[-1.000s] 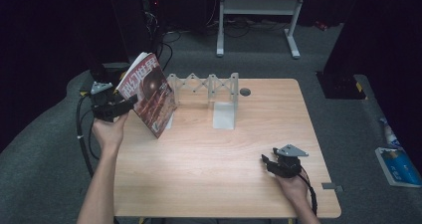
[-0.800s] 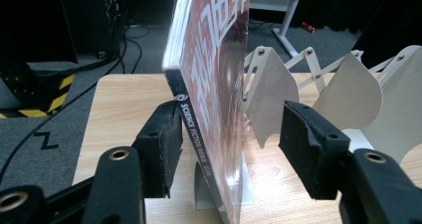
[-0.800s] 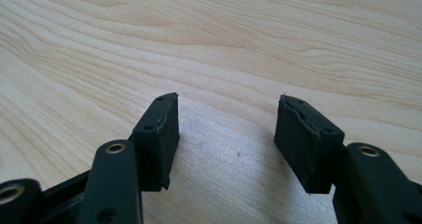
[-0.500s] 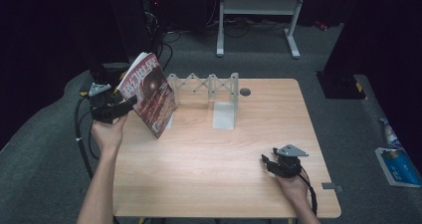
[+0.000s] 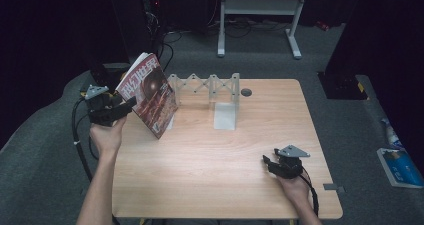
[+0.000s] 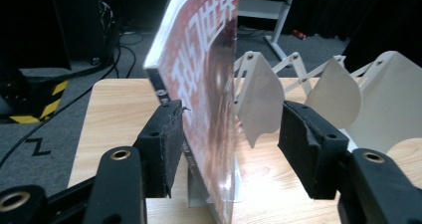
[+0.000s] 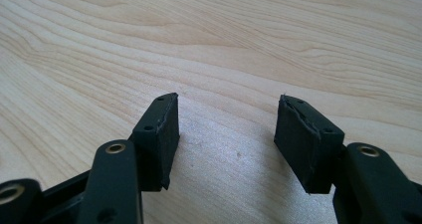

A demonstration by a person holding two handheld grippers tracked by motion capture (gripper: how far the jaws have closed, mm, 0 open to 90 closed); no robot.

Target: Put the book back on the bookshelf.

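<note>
The wooden table (image 5: 210, 160) carries a white folding rack (image 5: 210, 87) near its far edge. A red magazine (image 5: 150, 92) stands tilted against the rack's left end. The left hand-held gripper (image 5: 131, 103) has its jaws open around the magazine; only one pad touches it. The right hand-held gripper (image 5: 268, 161) rests open on the table, holding nothing.

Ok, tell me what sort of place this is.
Probably a lab or recording studio: a lone wooden table on grey carpet, dark curtains around it, cables trailing across the floor and a metal stand behind.
</note>
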